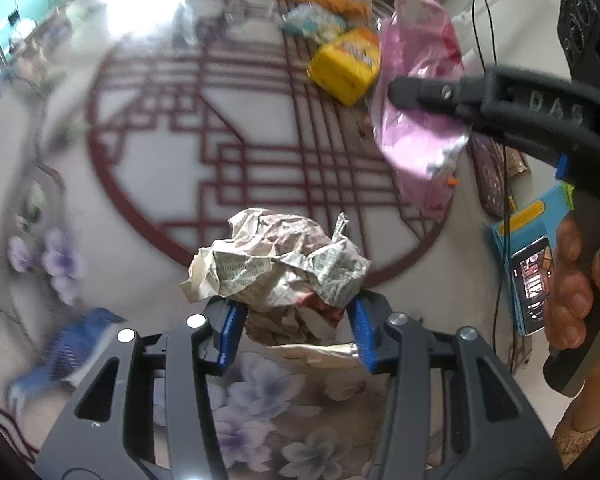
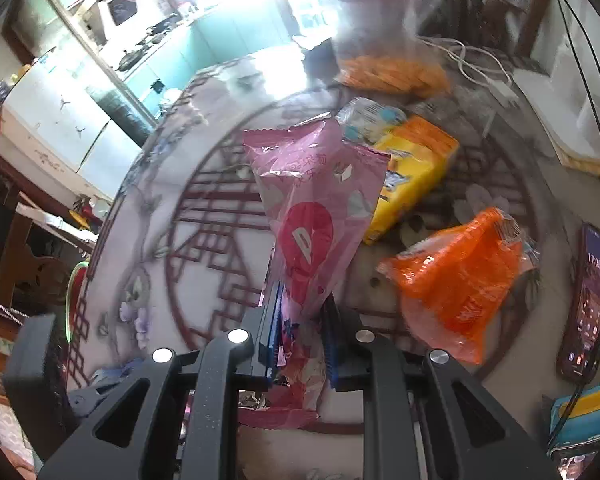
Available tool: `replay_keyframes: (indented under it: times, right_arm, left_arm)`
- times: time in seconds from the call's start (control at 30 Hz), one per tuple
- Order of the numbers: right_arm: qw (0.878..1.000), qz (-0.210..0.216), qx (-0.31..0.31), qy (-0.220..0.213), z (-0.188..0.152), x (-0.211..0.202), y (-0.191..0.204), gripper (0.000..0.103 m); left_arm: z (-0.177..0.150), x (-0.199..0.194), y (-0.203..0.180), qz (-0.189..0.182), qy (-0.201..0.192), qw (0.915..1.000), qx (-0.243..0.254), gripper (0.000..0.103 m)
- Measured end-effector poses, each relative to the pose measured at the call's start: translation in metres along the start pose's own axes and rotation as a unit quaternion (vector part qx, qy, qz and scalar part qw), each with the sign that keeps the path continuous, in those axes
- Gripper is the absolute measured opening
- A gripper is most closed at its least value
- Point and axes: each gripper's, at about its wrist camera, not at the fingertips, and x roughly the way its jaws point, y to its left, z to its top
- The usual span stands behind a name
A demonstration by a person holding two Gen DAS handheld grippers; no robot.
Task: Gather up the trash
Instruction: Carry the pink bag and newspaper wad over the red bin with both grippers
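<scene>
My left gripper (image 1: 296, 320) is shut on a crumpled paper ball (image 1: 276, 264) printed like newspaper, held above the table. My right gripper (image 2: 300, 328) is shut on an empty pink snack wrapper (image 2: 316, 200) that stands up from its blue pads. In the left wrist view the right gripper (image 1: 400, 90) reaches in from the right with the pink wrapper (image 1: 416, 120) hanging from it. An orange wrapper (image 2: 456, 276) lies on the table to the right of the right gripper.
The round table (image 1: 160, 128) has a red lattice pattern and flower prints. A yellow tissue pack (image 1: 346, 66) (image 2: 416, 172), a blue-white packet (image 1: 312, 20) and an orange bag of snacks (image 2: 392, 74) lie at the far side. A phone (image 2: 588, 300), a blue box (image 1: 528, 264) and cables lie at the right.
</scene>
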Motion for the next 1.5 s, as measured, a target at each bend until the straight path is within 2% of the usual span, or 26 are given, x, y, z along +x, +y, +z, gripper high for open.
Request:
replay_keyframes:
  times: [0.13, 0.27, 0.57, 0.9, 1.2, 1.5]
  right_arm:
    - [1.0, 0.002, -0.012, -0.002, -0.003, 0.0, 0.015, 0.017]
    - [1.0, 0.007, -0.02, -0.004, -0.005, -0.002, 0.027, 0.017]
    - [0.998, 0.001, -0.062, -0.016, -0.005, -0.008, 0.069, 0.017]
    - [0.996, 0.002, -0.089, -0.007, -0.005, 0.009, 0.122, 0.017]
    - [0.996, -0.019, -0.085, -0.007, -0.004, 0.027, 0.174, 0.017]
    - [0.997, -0.029, -0.068, -0.008, -0.007, 0.046, 0.234, 0.017]
  left_arm:
    - [0.002, -0.029, 0.012, 0.033, -0.042, 0.9985, 0.008, 0.045]
    - [0.001, -0.055, 0.03, 0.056, -0.077, 0.9954, -0.007, 0.045]
    - [-0.006, -0.099, 0.073, 0.083, -0.126, 0.9871, -0.051, 0.045]
    - [-0.03, -0.123, 0.127, 0.094, -0.136, 0.9825, -0.086, 0.045]
    - [-0.035, -0.139, 0.176, 0.083, -0.137, 0.9846, -0.07, 0.045]
    - [-0.037, -0.162, 0.241, 0.075, -0.135, 0.9866, -0.054, 0.045]
